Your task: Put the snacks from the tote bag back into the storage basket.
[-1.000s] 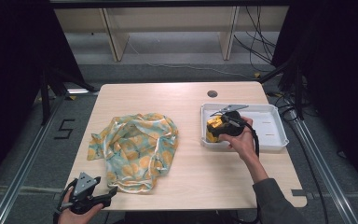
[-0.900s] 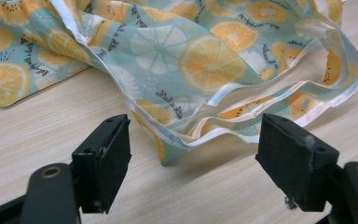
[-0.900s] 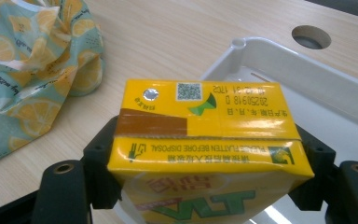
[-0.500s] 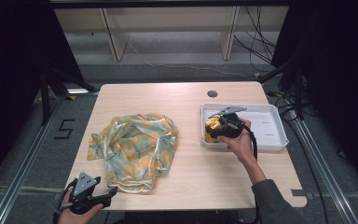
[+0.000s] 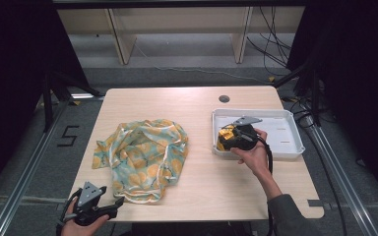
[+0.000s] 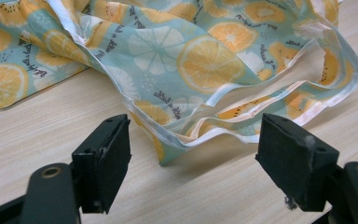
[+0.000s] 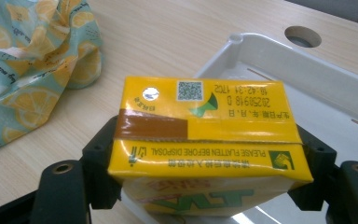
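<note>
A crumpled cloth bag (image 5: 142,155) printed with orange slices on pale green lies on the left half of the table. Its near edge (image 6: 200,93) lies just beyond my left gripper (image 6: 193,158), which is open with nothing between the jaws. That left gripper (image 5: 112,204) sits at the table's front left corner. My right gripper (image 5: 225,139) is shut on a yellow drink carton (image 7: 205,135), held over the left end of the white tray (image 5: 288,147). The carton (image 5: 226,137) is tipped, its top flap facing the camera.
The tray's rim (image 7: 279,51) runs behind the carton, with the bag (image 7: 32,60) off to the left. A round cable hole (image 5: 224,99) sits in the table's far edge. Bare wood (image 5: 216,187) spans the front middle.
The right gripper with the carton has drifted slightly toward the tray's left rim. The left gripper and the bag have stayed put.
</note>
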Demonstrator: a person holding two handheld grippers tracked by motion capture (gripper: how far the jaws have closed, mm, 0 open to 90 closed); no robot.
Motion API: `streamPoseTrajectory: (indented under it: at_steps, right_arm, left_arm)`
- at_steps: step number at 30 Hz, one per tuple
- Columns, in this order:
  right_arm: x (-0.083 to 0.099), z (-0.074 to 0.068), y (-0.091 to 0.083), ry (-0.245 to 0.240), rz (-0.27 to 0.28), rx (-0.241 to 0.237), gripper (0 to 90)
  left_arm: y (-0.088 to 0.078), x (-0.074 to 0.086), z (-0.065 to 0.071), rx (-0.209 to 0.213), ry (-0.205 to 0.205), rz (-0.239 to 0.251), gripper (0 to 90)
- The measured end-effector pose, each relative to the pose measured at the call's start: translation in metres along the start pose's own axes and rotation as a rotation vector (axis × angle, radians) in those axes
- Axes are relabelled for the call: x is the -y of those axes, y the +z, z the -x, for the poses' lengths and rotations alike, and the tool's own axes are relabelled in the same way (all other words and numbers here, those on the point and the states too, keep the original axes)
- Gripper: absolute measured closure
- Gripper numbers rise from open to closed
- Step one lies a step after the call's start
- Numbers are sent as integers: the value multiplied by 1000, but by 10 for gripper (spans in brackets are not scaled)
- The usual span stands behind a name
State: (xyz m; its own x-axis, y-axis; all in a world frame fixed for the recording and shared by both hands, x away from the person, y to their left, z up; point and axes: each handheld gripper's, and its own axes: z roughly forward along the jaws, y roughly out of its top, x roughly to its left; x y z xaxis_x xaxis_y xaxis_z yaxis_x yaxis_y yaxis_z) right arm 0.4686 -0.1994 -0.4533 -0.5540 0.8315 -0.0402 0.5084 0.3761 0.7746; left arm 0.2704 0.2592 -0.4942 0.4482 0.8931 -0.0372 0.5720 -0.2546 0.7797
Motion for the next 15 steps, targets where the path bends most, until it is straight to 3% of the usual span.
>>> streamPoseTrajectory:
  at_steps: [1,3,9,11,13,15]
  right_arm:
    - [0,0,0,-3,7,5,290]
    - [2,-4,0,38,19,16,290]
    - [3,-2,-2,42,9,14,288]
    - [4,-2,-1,50,29,11,286]
    - [4,0,-1,23,38,10,269]
    - [2,-2,-8,44,48,-1,230]
  left_arm:
    - [1,0,0,4,-1,9,250]
    - [1,1,1,3,-8,11,250]
    - [1,0,0,-4,1,4,250]
    - [0,0,0,-3,1,-1,249]
    - [0,0,0,-1,-7,1,250]
    - [0,0,0,-1,1,-1,250]
